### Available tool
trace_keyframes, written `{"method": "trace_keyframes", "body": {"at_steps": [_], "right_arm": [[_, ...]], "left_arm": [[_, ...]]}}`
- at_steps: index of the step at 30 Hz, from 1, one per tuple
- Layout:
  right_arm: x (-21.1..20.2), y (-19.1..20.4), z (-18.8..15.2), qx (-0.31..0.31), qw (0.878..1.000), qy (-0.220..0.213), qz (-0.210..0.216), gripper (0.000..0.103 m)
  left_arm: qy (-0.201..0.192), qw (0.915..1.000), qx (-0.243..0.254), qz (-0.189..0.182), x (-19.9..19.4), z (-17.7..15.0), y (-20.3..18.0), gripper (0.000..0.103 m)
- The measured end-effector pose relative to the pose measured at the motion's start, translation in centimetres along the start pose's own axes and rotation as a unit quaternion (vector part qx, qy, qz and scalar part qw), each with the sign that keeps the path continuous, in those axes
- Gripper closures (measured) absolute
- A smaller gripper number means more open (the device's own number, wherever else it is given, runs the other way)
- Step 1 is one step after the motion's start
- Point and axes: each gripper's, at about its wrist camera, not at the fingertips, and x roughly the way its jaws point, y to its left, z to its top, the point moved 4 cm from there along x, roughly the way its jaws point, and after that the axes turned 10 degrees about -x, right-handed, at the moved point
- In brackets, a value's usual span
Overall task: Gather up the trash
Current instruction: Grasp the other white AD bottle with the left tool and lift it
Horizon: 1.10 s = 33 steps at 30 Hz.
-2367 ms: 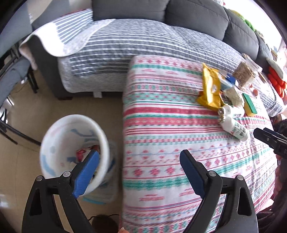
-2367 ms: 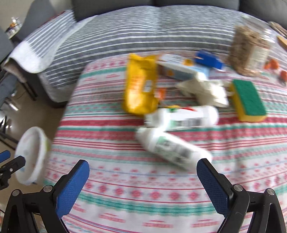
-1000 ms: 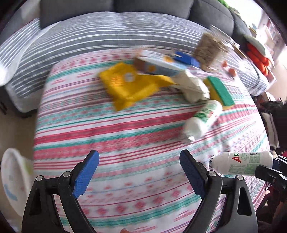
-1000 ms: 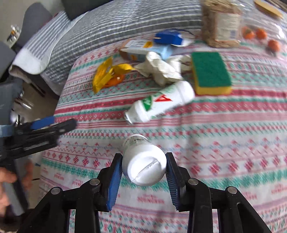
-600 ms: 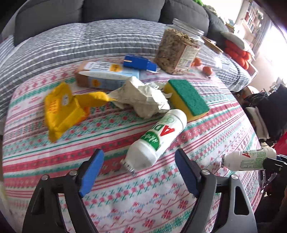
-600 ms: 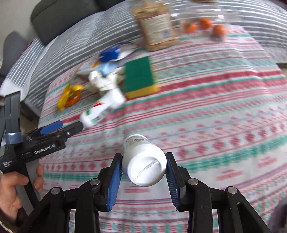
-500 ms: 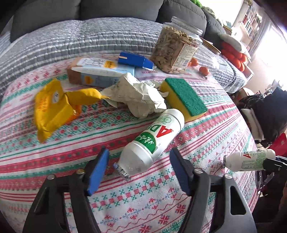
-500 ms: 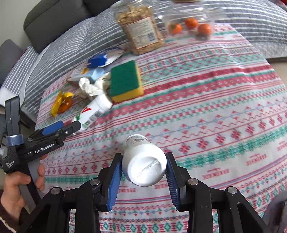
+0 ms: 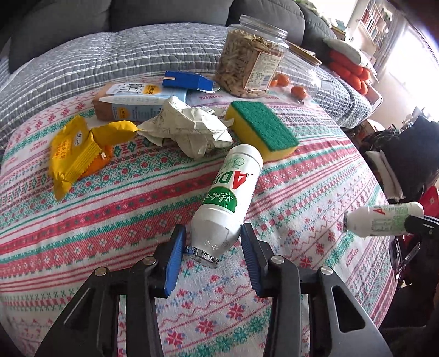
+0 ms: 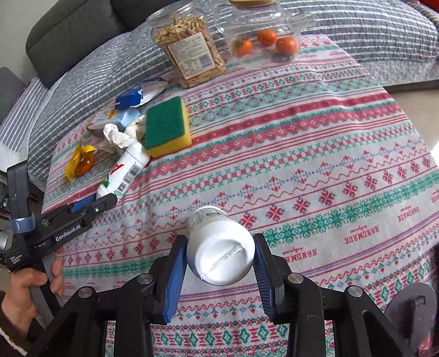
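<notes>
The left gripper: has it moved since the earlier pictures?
Yes. The left gripper has moved in from the tablecloth's bin-side edge to the lying bottle by the sponge, its jaws closing around the bottle's neck.

I see the yellow sponge with green scouring face lying flat, green side up, on the patterned tablecloth; tablecloth is woven in red, green and white bands, "HANDMADE" repeated near one edge; behind the sponge stands a clear plastic jar of pale seeds or nuts, upright, no lid on it, label facing me; just beside it a clear lidded container with three tangerines inside; a grey striped quilt covers the dark grey sofa beyond the table.
</notes>
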Motion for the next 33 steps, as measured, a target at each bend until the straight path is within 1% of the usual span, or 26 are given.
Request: {"method": "trace_keyframes", "body": {"at_steps": [6,11,17,21,25,29,32,33], "right_arm": [[-1.6,0.7,-0.1,0.005,1.0,-0.018,-0.002,0.061],[-2.5,1.7,-0.5,-0.001,1.0,-0.028,-0.003,0.061],[-2.8,2.9,-0.7,-0.005,0.999,-0.033,0.0,0.061],[-2.8,4.1,-0.4,-0.012,0.999,-0.037,0.006,0.061],[-2.7,5.3,-0.1,-0.019,0.999,-0.04,0.014,0.061],[-2.1,6.6,0.1,-0.025,0.999,-0.037,0.02,0.061],[-1.7,7.4,0.3,-0.03,0.999,-0.034,0.023,0.061],[-1.5,7.6,0.3,-0.032,0.999,-0.033,0.024,0.061]], "left_arm": [[0.006,0.9999,0.006,0.015,-2.0,-1.5,0.7,0.06],[0.0,0.9998,0.006,0.021,-4.2,-2.7,1.9,0.06],[0.003,0.9991,-0.003,0.042,-6.1,-3.5,4.2,0.06],[0.013,0.9982,-0.019,0.055,-7.1,-4.2,6.3,0.06],[0.043,0.9965,-0.019,0.069,-6.9,-5.5,7.7,0.06],[0.068,0.9941,-0.016,0.084,-5.4,-6.7,8.7,0.06],[0.07,0.9931,-0.011,0.094,-4.2,-7.1,8.9,0.061],[0.059,0.9935,-0.006,0.097,-4.1,-7.0,8.7,0.061]]}}
